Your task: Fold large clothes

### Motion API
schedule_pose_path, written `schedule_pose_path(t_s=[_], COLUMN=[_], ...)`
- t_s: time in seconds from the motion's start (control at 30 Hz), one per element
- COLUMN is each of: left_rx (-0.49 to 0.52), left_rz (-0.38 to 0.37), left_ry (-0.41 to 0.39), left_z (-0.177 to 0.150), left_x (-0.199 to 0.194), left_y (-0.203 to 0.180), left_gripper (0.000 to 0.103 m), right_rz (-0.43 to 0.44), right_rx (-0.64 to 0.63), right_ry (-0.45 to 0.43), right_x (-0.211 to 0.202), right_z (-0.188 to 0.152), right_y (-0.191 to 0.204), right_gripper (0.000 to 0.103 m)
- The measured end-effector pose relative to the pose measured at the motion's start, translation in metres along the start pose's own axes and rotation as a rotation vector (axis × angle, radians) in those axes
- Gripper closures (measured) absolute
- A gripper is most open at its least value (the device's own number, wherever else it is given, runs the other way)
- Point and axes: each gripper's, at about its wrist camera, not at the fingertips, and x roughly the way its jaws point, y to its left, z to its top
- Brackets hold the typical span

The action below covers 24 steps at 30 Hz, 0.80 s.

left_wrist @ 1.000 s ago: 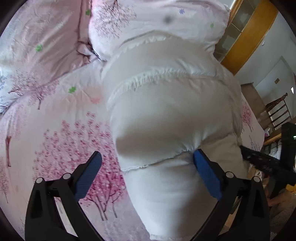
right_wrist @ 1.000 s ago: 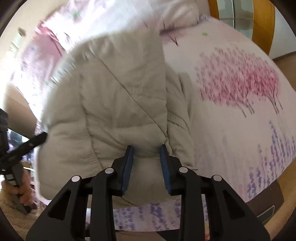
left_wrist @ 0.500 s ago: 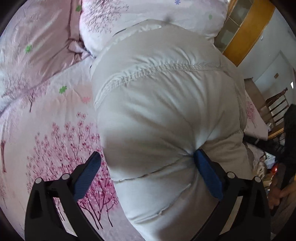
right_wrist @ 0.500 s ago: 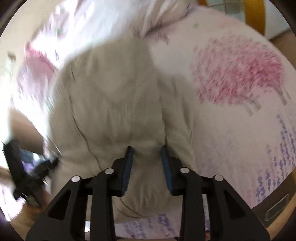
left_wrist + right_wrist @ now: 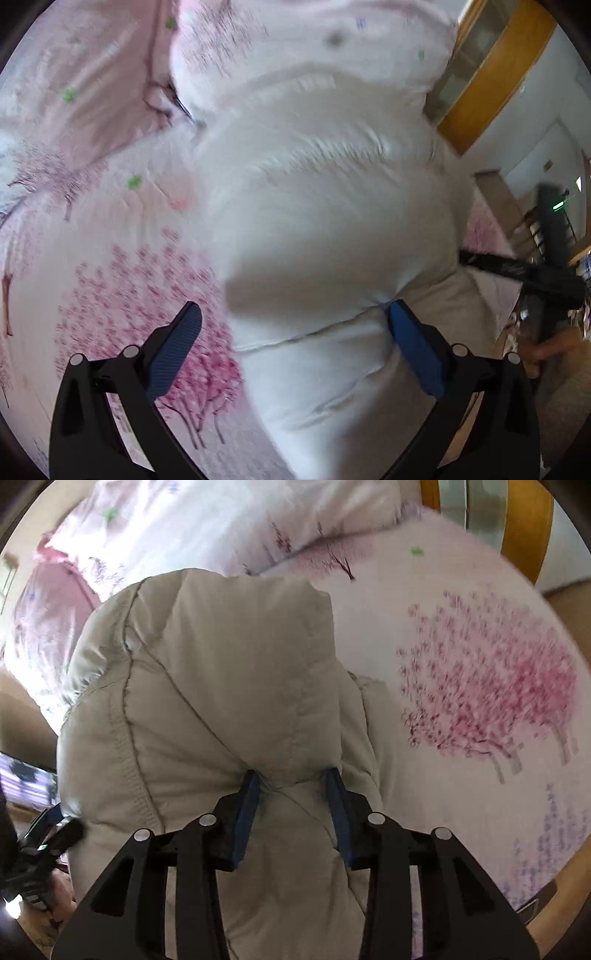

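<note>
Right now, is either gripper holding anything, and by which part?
The right gripper pinches a puffy fold of the jacket. The left gripper is open, holding nothing.

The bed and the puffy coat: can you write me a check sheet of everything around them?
Surface: bed sheet with pink blossom trees.
Job's things: puffy jacket, cream, bunched up on the bed.
Clutter: pillow behind the jacket.
Grippers: left gripper wide open, one finger against the jacket; right gripper pinching a jacket fold.
Cables: nothing seen.
Surroundings: wooden frame, white wall, doorway.
</note>
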Motion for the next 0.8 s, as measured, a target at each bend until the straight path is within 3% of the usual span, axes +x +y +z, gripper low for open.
schedule_pose_path(t_s=[0.1,0.2,0.3,0.37,0.43,0.53,0.63,0.8], left_rx=[0.028,-0.003,-0.15,-0.194,-0.232,-0.271,-0.25,-0.26], left_rz=[0.088,0.109,-0.032,-0.074,-0.152,-0.27,-0.254,-0.298], left_ry=[-0.062,-0.027,0.023,0.038,0.052,0.068,0.092,0.123], left_z=[0.004,0.011,0.017,0.017,0.019,0.019,0.019,0.024], left_x=[-0.015,-0.007,0.005,0.007,0.012,0.016,0.02,0.023], left_y=[0.01,0.029,0.056,0.061,0.069,0.071,0.069,0.072], left_gripper=[0.002,0.002,0.002,0.002,0.002,0.002,0.002,0.002], right_rz=[0.003,-0.005,0.005,0.022,0.042,0.013,0.069,0.183], right_rx=[0.007,0.0,0.026,0.028,0.049,0.102,0.133,0.153], right_ry=[0.029,0.044,0.071,0.079,0.074,0.039,0.035,0.138], right_x=[0.007,0.011,0.011,0.004,-0.011,-0.035,-0.044,-0.021], right_z=[0.006,0.008,0.014,0.017,0.022,0.027,0.034,0.042], right_y=[-0.003,-0.001,0.001,0.001,-0.005,-0.022,-0.045,-0.066], right_gripper=[0.065,0.064,0.063,0.059,0.001,0.001,0.001,0.001])
